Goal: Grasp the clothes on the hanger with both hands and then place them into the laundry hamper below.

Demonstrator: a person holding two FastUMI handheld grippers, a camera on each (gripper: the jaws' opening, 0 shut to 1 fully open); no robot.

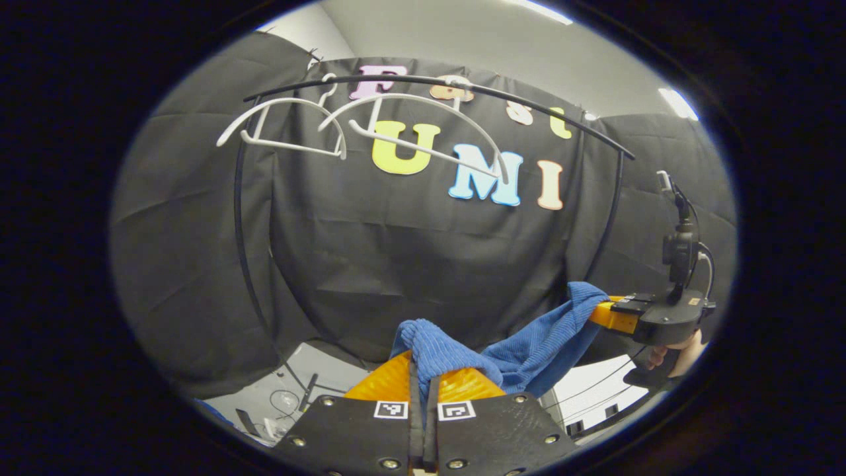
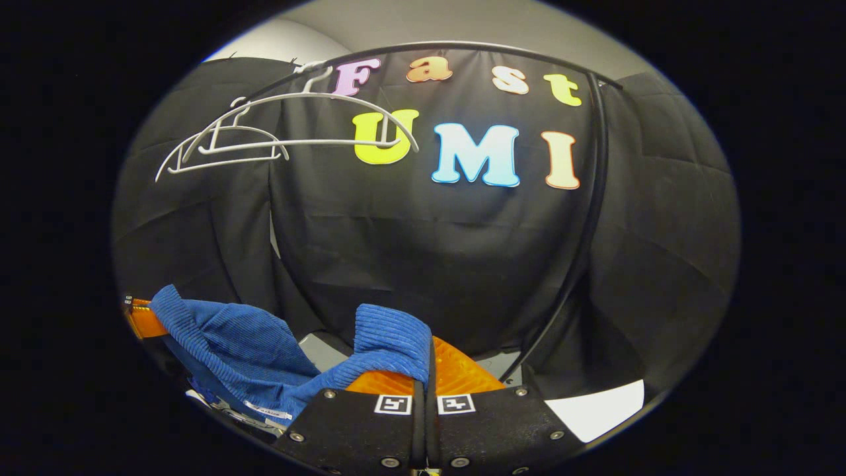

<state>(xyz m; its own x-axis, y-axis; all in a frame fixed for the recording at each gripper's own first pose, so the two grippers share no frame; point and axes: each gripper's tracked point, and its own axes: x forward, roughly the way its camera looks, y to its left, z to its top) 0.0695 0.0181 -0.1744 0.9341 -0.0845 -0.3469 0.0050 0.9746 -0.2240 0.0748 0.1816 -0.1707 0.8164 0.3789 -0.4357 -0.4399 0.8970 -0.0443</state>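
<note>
Both grippers are clamped on the blue garment (image 1: 529, 350), which is off the hangers and slung between them, well below the rail (image 1: 462, 89). Left gripper (image 1: 423, 380): fingers closed tight w/ a bunched fold of the ribbed cloth pinched at the tips. Right gripper (image 2: 426, 370): same, closed on another bunch of the fabric; in the left gripper view it sits off to the right w/ cloth trailing from its tips and a hand (image 1: 681, 354) under it. The two white hangers (image 1: 344, 129) hang bare on the rail. The hamper isn't visible, so its exact spot can't be judged from here; per task it's below. Step in hand looks like the carry-down. To do it well: keep both grips firm, lower the 2 grippers together at the same rate so the sagging middle goes in first, keep them near each other so the cloth doesn't stretch or slip, and release only once the bulk is inside the rim. Risk: a loose tail, e.g. the part w/ the label (image 2: 264, 411), draping over the hamper edge.
</note>
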